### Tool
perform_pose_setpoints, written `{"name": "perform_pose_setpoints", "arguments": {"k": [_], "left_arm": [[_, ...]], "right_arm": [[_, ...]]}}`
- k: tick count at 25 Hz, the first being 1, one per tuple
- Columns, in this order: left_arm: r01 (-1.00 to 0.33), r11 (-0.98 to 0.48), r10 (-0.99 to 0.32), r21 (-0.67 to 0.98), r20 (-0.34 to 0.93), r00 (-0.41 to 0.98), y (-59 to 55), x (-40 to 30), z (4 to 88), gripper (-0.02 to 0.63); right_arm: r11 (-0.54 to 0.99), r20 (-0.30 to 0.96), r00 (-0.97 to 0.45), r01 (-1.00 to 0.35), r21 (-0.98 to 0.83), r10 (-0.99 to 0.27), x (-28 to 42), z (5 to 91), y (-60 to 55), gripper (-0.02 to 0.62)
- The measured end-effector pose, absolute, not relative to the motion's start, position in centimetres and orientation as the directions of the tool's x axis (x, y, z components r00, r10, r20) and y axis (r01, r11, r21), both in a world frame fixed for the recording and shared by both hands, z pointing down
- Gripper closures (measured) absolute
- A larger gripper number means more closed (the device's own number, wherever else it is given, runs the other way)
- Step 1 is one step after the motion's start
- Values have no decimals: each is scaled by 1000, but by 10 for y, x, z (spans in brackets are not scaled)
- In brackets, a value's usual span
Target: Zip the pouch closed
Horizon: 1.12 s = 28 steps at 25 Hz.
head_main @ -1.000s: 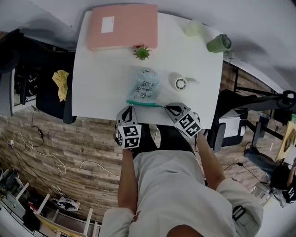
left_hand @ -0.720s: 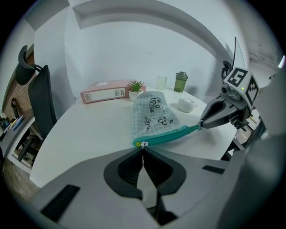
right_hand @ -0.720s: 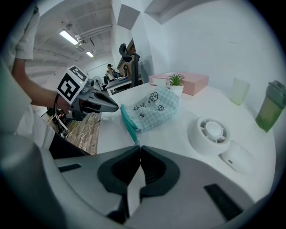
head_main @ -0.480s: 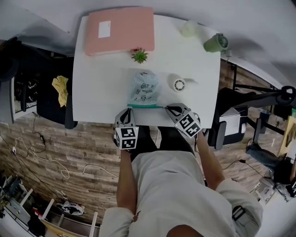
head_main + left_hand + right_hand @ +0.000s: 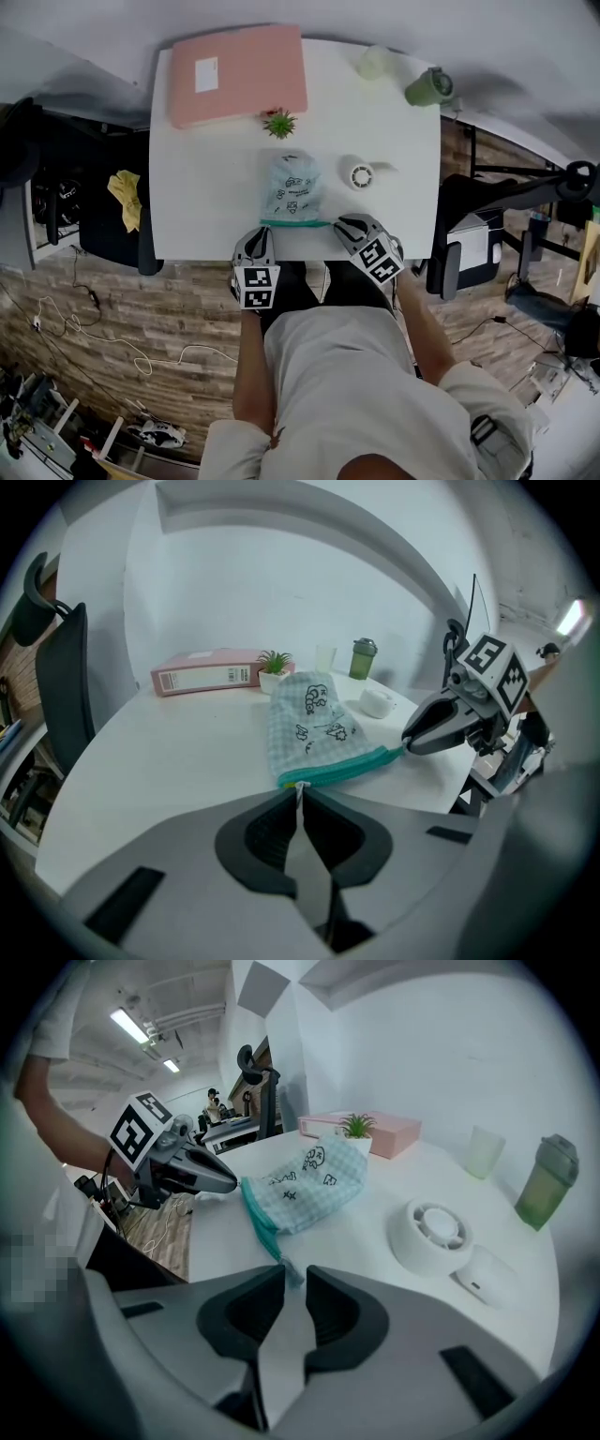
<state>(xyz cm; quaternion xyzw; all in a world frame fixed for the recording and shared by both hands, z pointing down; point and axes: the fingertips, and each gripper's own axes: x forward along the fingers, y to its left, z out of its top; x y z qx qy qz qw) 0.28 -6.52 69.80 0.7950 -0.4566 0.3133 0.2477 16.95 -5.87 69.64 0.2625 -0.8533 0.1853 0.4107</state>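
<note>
Far left, a black chair (image 5: 94, 225) with a yellow cloth (image 5: 125, 185) on it sat just beside the white worktop (image 5: 202, 197). A pink binder (image 5: 239, 73) lay at the back left of the worktop, with a little potted plant (image 5: 279, 123) right in front of it. Our left gripper (image 5: 299, 789) was clenched on the pouch (image 5: 292, 186), its jaws pinched together on a thin white tab at the left end of the teal zipper (image 5: 295, 223). The pouch itself, pale checked fabric with little doodles on it, lay flat near the middle of the front edge. Its zipper side faced us and ran along that edge between both grippers. At the zipper's right end, our right gripper (image 5: 294, 1272) had just been opening its jaws, so it was released. The teal end of the zipper sat in the gap with neither pad pressing on it. Right of the pouch sat a round white gadget that looked like a small fan (image 5: 361, 173). At the back right, a pale cup (image 5: 374, 62) and a green bottle (image 5: 427, 88) stood near each other.
</note>
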Motion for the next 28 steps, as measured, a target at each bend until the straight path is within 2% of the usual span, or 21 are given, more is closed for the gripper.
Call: {"name": "perform_pose_setpoints", "arguments": {"k": [7,11,18,21,25,28], "left_arm": [[-846,-524,-613,98,647,454,-82,2,655,528],[-830,-553,-662,69,568,489,-103,4,617,500],[-798,-602,-749,0,347,565,-151,9,520,446],[-779,-627,-761,-29,237,604,-169,14,475,411],[-791,-612,-786,5,108,609,-182,17,420,356],[-803,-595,-801,14,64,595,-179,17,395,339]], "right_arm": [[740,727,-547,-668,-80,-415,155,663,-73,486],[688,651,-540,-724,-37,-533,144,624,-93,468],[536,431,-456,-841,78,-778,136,521,-138,420],[454,324,-397,-883,122,-859,138,473,-151,354],[348,175,-321,-925,152,-931,142,411,-161,276],[320,116,-304,-932,169,-946,144,385,-156,265]]}}
